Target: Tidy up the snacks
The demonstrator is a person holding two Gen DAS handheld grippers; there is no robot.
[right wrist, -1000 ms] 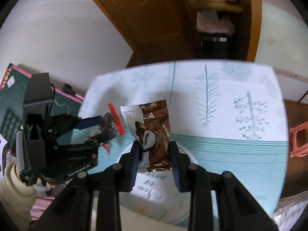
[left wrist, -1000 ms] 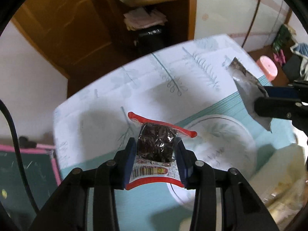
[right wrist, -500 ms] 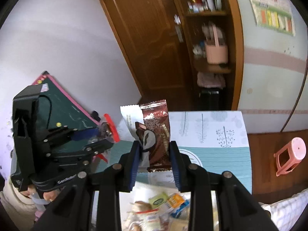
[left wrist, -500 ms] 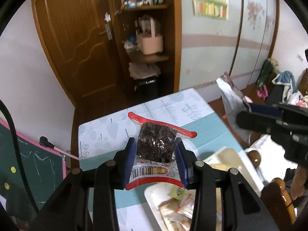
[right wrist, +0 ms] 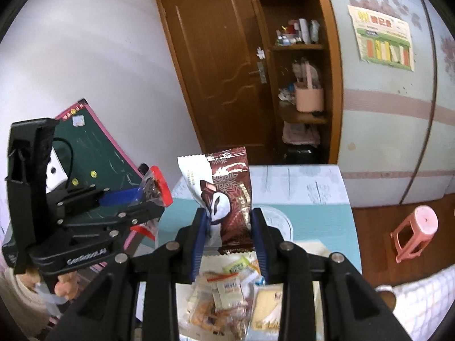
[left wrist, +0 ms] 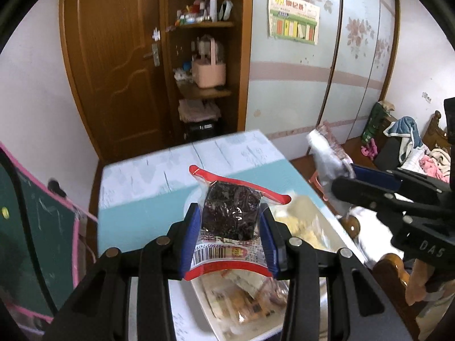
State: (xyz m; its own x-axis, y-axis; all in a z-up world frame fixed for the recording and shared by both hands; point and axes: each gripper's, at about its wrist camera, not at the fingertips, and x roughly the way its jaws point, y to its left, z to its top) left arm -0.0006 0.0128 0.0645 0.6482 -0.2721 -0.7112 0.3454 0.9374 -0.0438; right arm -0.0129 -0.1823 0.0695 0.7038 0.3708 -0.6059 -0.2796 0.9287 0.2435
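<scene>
Blue-padded, the left gripper (left wrist: 231, 227) at lower centre of its frame pinches a red-edged clear packet of dark dried fruit (left wrist: 231, 218), jaws easing apart. The right gripper (right wrist: 229, 236), also just opening, clamps an upright brown-and-white chocolate wrapper (right wrist: 227, 196) at centre frame. Below both lies a white tray of mixed snack packets (right wrist: 227, 298) on the teal-and-white tablecloth (left wrist: 136, 210).

Table (right wrist: 312, 196) with plate (right wrist: 280, 220), snack tray (left wrist: 210, 309)

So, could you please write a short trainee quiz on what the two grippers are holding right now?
1. True or false: the left gripper is empty.
2. The right gripper grips: A) brown-and-white chocolate wrapper B) pink stool C) plate
3. Fill in: the red-edged snack packet shows a ____ near its bottom edge.

Key: 1 false, it holds the packet; 2 A; 3 barcode.
</scene>
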